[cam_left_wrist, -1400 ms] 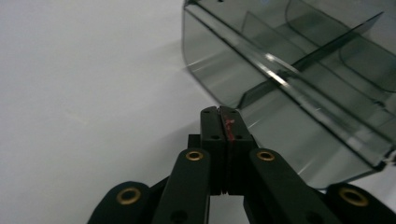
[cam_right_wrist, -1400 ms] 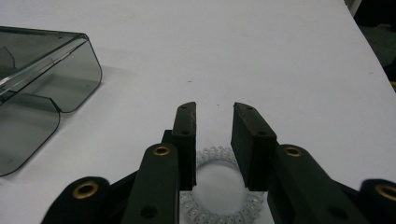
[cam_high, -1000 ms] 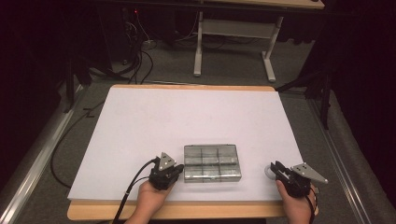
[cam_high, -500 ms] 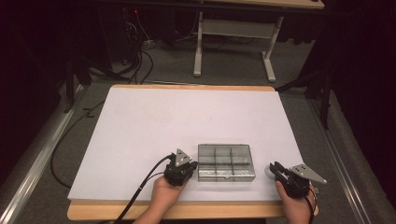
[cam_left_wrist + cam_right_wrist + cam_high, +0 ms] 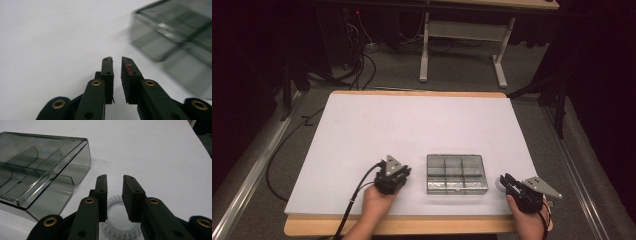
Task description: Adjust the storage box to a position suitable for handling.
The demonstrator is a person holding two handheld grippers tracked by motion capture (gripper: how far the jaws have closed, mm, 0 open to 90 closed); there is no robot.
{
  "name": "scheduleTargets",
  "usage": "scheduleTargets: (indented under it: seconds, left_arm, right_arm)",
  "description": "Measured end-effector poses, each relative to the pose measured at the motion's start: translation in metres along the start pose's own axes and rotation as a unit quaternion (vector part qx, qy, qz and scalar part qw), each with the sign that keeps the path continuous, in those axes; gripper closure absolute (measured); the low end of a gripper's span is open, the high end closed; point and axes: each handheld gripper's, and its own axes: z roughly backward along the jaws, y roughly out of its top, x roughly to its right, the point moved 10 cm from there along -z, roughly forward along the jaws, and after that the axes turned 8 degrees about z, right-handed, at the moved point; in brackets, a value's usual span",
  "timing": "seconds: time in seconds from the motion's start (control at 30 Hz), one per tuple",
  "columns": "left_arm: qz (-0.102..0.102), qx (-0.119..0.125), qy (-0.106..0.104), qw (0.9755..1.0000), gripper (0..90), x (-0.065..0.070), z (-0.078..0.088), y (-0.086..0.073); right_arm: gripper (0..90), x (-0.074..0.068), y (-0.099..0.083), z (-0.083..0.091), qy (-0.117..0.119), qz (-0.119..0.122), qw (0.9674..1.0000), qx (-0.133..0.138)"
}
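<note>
Compartment box (image 5: 457, 173), smoky clear plastic w/ divided cells, lies flat on the white tabletop (image 5: 412, 125) near its front edge, right of centre. High view: left gripper (image 5: 393, 176) sits just left of the box, apart from it, hand (image 5: 377, 202) behind it at the front edge. Right gripper (image 5: 514, 186) sits near the front right corner, right of the box; a small pale coil (image 5: 500, 182) lies by its tips.

Left gripper view: jaws nearly together, narrow slit between, nothing in it; box (image 5: 175, 32) blurred at upper right, not touching.

Right gripper view: jaws spread partway, nothing pinched; a clear spiral hair tie (image 5: 117, 226) lies on the tabletop under and between them. Box (image 5: 42, 167) to their left, lid shut, close by but apart.
</note>
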Motion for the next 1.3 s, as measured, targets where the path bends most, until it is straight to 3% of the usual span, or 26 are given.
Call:
scheduleTargets:
  seconds: [0.1, 0.13, 0.2, 0.23, 0.3, 0.37, 0.4, 0.43, 0.5, 0.57, 0.93, 1.3]
  left_arm:
    - [-0.021, -0.012, 0.040, 0.9989, 69.8, -0.042, 0.014, -0.006]
    - [-0.021, -0.012, 0.040, 0.9989, 66.5, -0.042, 0.014, -0.006]
    - [-0.043, -0.021, 0.086, 0.9951, 64.6, -0.072, 0.024, -0.013]
    - [-0.039, -0.023, 0.092, 0.9947, 59.8, -0.081, 0.027, -0.015]
    - [-0.021, -0.016, 0.086, 0.9960, 59.1, -0.089, 0.031, -0.019]
    - [0.020, -0.016, 0.051, 0.9984, 54.2, -0.091, 0.028, -0.028]
    - [0.028, -0.005, 0.045, 0.9986, 49.0, -0.092, 0.030, -0.026]
    - [0.028, -0.005, 0.045, 0.9986, 49.1, -0.092, 0.030, -0.026]
    - [0.051, 0.022, 0.034, 0.9978, 48.9, -0.095, 0.035, -0.023]
    - [0.078, 0.031, 0.023, 0.9962, 47.3, -0.098, 0.037, -0.023]
    - [0.059, 0.019, 0.032, 0.9976, 47.5, -0.096, 0.035, -0.024]
    - [0.056, 0.019, 0.038, 0.9976, 46.0, -0.095, 0.035, -0.024]
  right_arm:
    - [75.8, -0.001, 0.000, -0.001, -0.001, 0.005, 1.0000, -0.006]
    - [76.2, 0.000, 0.000, -0.002, -0.004, 0.008, 0.9999, -0.010]
    - [76.6, 0.000, -0.001, -0.002, -0.004, 0.009, 0.9999, -0.013]
    - [78.6, 0.000, -0.004, -0.001, -0.006, 0.032, 0.9990, -0.030]
    - [79.3, -0.001, -0.006, 0.000, -0.005, 0.036, 0.9987, -0.035]
    - [82.1, -0.002, -0.011, 0.004, -0.003, 0.033, 0.9989, -0.035]
    - [82.2, -0.002, -0.012, 0.005, -0.003, 0.029, 0.9991, -0.031]
    - [82.2, -0.002, -0.012, 0.005, -0.003, 0.029, 0.9991, -0.031]
    - [83.7, -0.009, -0.017, 0.009, 0.009, 0.022, 0.9993, -0.029]
    - [85.4, -0.013, -0.015, 0.014, 0.014, 0.028, 0.9992, -0.025]
    - [88.4, -0.036, -0.016, 0.019, 0.048, 0.055, 0.9970, -0.025]
    - [90.0, -0.060, -0.009, 0.023, 0.079, 0.075, 0.9939, -0.016]
